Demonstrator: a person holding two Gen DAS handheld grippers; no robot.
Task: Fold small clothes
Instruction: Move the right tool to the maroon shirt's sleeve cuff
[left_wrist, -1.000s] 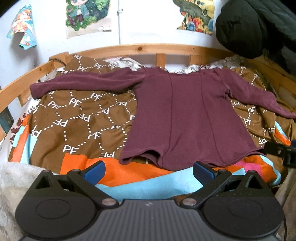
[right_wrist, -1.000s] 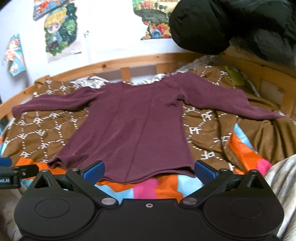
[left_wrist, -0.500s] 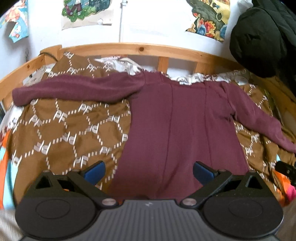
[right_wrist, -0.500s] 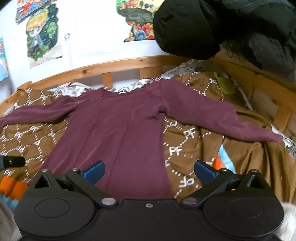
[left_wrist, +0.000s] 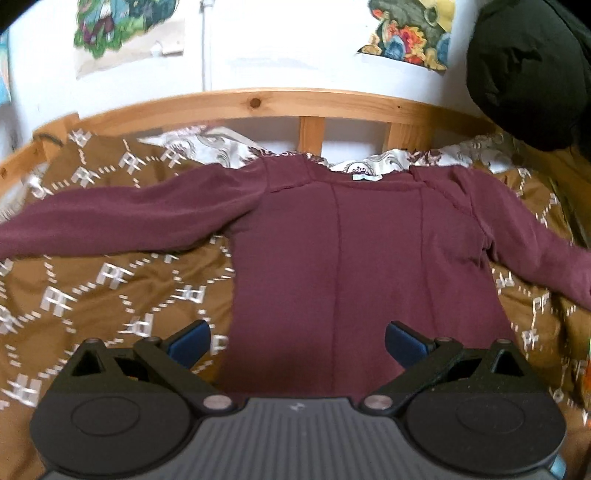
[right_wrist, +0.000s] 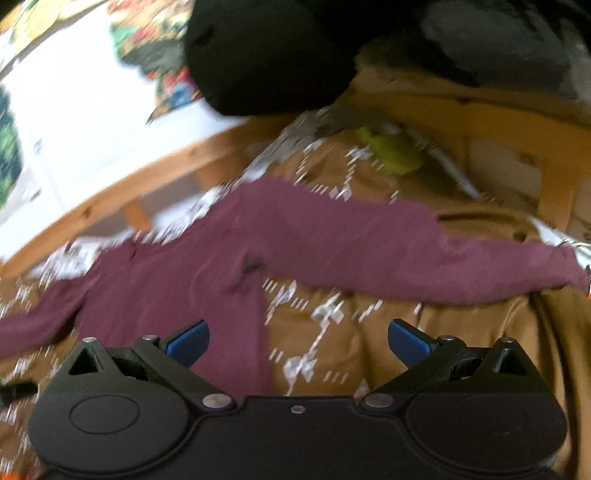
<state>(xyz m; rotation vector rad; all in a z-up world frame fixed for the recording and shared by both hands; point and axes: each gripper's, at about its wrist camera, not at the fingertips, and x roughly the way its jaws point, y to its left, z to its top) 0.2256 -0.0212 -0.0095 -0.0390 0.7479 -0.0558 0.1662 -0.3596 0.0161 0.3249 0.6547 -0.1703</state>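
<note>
A maroon long-sleeved top lies flat on the bed with both sleeves spread out sideways and its neckline toward the headboard. My left gripper is open and empty above the top's lower body. In the blurred right wrist view the top's right sleeve stretches across to the right. My right gripper is open and empty, above the bedspread just right of the top's side edge.
A brown patterned bedspread covers the bed. A wooden headboard rail runs along the back. A black coat hangs at the upper right. Posters hang on the white wall. A yellow-green item lies near the bed's right corner.
Both grippers have moved forward over the top toward the headboard. The right gripper has also swung right toward the right sleeve; its view is motion-blurred. Both stay open.
</note>
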